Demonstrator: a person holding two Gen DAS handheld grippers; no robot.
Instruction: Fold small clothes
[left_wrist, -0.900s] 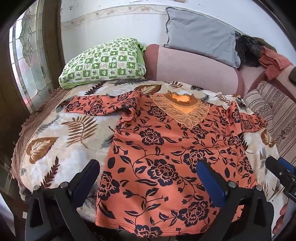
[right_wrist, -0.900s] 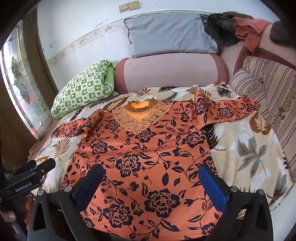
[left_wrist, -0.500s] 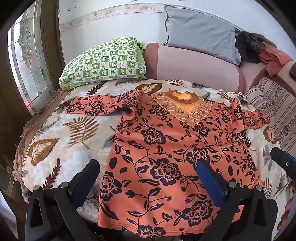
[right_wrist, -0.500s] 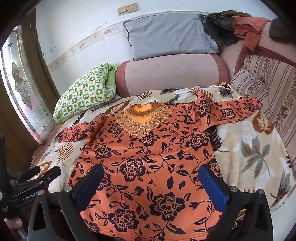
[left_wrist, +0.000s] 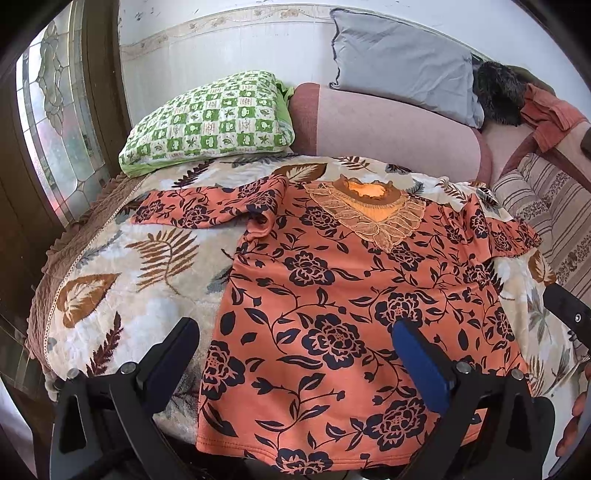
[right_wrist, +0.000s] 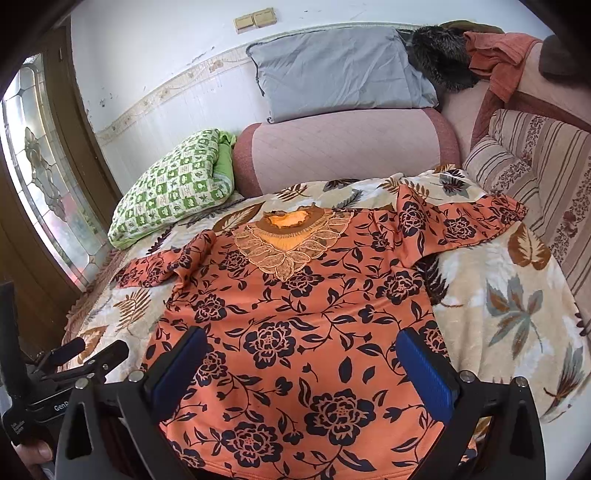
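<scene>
Top (left_wrist: 332, 314): orange knit with black flowers and a lace collar, spread flat in mid-frame on the blanket (left_wrist: 110, 295), sleeves out to both sides.
Left gripper (left_wrist: 295, 347): jaws wide, nothing held, above the hem.
Right gripper (right_wrist: 301, 354): jaws wide, empty, over the lower half.
Surroundings: green checked pillow (left_wrist: 210, 122) upper left, grey pillow (right_wrist: 340, 70) top, pink bolster (right_wrist: 347, 151) behind, striped cushion (right_wrist: 502, 173) right.
Blanket: plush, leaf print.
</scene>
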